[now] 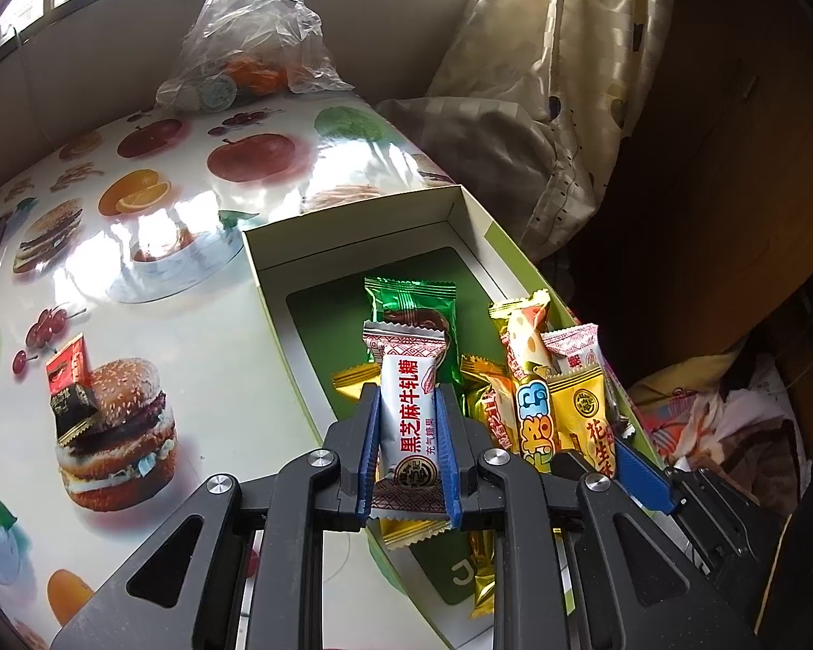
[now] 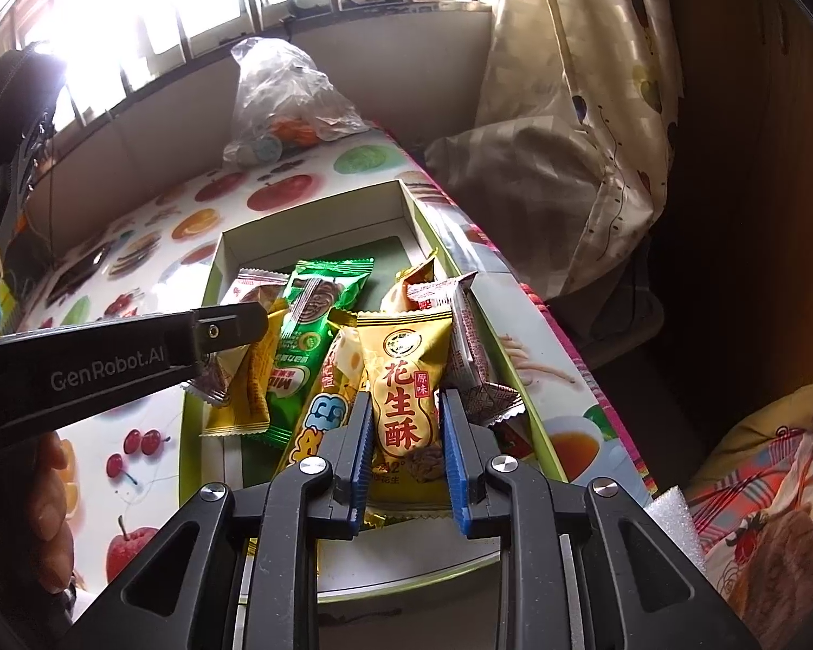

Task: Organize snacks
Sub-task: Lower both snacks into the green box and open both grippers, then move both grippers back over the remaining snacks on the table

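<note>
My left gripper (image 1: 409,406) is shut on a white and red nougat packet (image 1: 406,417), held over the open box (image 1: 265,271). My right gripper (image 2: 406,406) is shut on a yellow peanut crisp packet (image 2: 406,379) over the same box (image 2: 219,254). Inside the box lie a green packet (image 1: 406,298), gold packets and a cartoon-printed stick (image 1: 531,374). The right gripper shows at the lower right of the left wrist view (image 1: 596,460). The left gripper's side shows in the right wrist view (image 2: 233,327). A red and black snack (image 1: 70,384) lies on the table, left of the box.
The table has a glossy food-print cover (image 1: 162,206). A clear plastic bag (image 1: 255,38) with items stands at the far end. A curtain (image 1: 558,81) hangs to the right, past the table edge. Patterned fabric (image 2: 759,487) lies low on the right.
</note>
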`<action>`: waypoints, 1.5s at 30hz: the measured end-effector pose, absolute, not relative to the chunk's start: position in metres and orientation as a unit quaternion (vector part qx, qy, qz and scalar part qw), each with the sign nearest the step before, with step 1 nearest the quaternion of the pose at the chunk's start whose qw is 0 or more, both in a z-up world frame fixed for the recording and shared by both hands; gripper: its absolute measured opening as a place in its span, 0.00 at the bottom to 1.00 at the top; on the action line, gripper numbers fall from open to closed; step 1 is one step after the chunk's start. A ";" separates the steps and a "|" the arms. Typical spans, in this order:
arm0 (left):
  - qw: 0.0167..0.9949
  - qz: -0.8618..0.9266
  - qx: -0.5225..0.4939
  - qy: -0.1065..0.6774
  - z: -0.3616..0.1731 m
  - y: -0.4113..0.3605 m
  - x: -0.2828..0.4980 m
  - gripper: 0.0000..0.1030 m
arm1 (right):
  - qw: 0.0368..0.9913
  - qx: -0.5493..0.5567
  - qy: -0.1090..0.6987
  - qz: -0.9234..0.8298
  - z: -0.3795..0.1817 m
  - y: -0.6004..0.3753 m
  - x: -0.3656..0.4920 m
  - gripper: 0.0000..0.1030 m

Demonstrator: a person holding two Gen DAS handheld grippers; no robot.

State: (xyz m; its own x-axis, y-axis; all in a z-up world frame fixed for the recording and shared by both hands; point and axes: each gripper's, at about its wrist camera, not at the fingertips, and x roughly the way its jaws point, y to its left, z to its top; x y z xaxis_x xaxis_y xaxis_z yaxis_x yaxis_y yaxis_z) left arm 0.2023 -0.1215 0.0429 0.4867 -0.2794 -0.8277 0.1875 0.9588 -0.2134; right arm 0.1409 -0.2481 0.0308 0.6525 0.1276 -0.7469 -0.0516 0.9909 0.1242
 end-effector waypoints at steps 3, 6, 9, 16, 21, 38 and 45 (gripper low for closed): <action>0.861 -0.135 -0.045 0.487 0.043 -0.122 0.201 0.21 | 0.908 0.045 0.414 0.047 0.031 -0.248 0.141 0.26; 0.861 -0.135 -0.046 0.488 0.043 -0.122 0.201 0.21 | 0.908 0.048 0.414 0.051 0.031 -0.248 0.141 0.29; 0.860 -0.136 -0.046 0.489 0.043 -0.122 0.201 0.34 | 0.908 0.046 0.414 0.051 0.032 -0.246 0.140 0.33; 0.863 -0.134 -0.053 0.485 0.046 -0.117 0.199 0.41 | 0.909 0.049 0.412 0.049 0.033 -0.246 0.138 0.36; 0.865 -0.134 -0.055 0.480 0.050 -0.113 0.196 0.42 | 0.910 0.052 0.410 0.048 0.036 -0.247 0.136 0.40; 0.879 -0.117 -0.052 0.459 0.063 -0.087 0.173 0.42 | 0.914 0.046 0.400 0.049 0.046 -0.234 0.130 0.48; 0.885 -0.106 -0.049 0.450 0.068 -0.078 0.164 0.43 | 0.917 0.042 0.393 0.055 0.052 -0.226 0.127 0.49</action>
